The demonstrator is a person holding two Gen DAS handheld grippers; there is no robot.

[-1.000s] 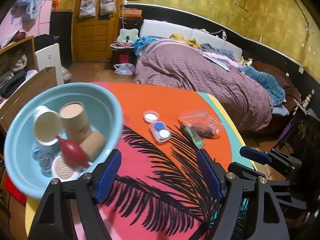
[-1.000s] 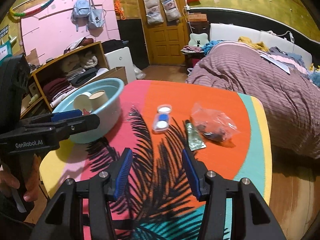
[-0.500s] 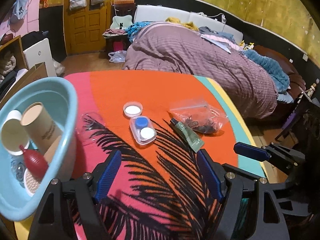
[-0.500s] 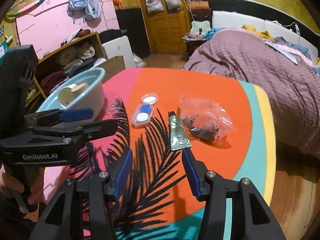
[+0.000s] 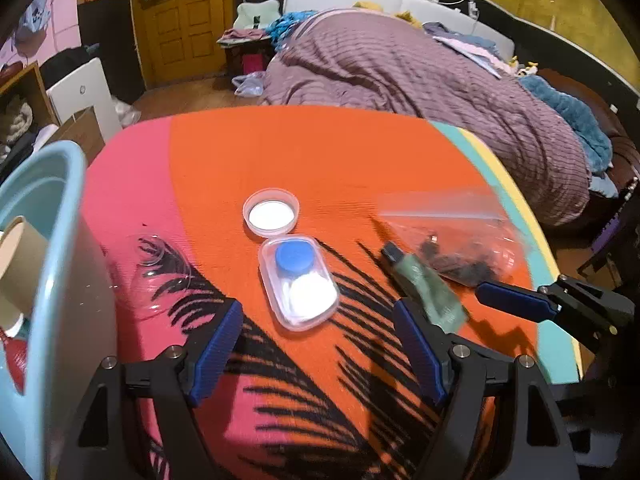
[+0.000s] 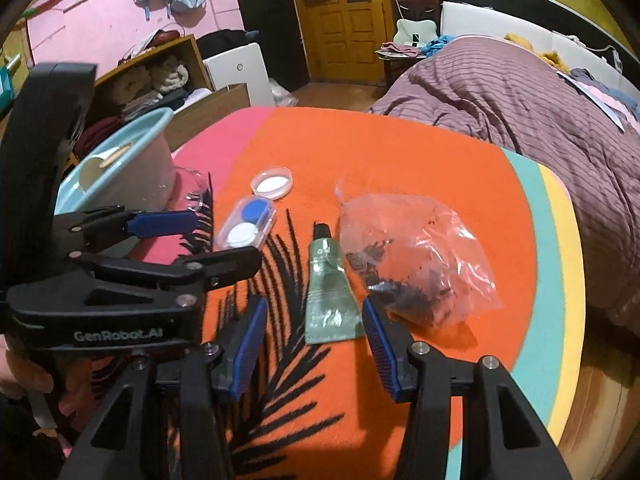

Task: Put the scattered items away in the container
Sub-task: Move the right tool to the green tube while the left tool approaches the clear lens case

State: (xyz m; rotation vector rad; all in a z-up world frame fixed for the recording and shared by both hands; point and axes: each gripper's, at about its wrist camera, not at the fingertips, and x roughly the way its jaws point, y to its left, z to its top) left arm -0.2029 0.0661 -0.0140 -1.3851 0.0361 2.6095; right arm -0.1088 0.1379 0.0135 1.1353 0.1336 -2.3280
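Observation:
A light blue basin (image 5: 48, 248) (image 6: 120, 168) with cardboard tubes in it stands at the table's left edge. On the orange cloth lie a clear contact lens case (image 5: 298, 280) (image 6: 246, 228), a round white lid (image 5: 271, 213) (image 6: 272, 182), a green tube (image 5: 424, 288) (image 6: 328, 288) and a clear plastic bag of dark bits (image 5: 452, 236) (image 6: 404, 256). My left gripper (image 5: 318, 340) (image 6: 200, 240) is open, just short of the lens case. My right gripper (image 6: 314, 340) is open, its tips on either side of the green tube's flat end.
A small clear plastic dome (image 5: 160, 264) (image 6: 192, 192) lies beside the basin. A bed with a purple blanket (image 5: 420, 80) stands behind the table. Shelves with folded clothes (image 6: 148, 80) are at the left. A hand (image 6: 24, 376) holds the left gripper.
Both grippers have moved forward over the table. The left one swung right, away from the basin toward the lens case. The right one closed in on the green tube.

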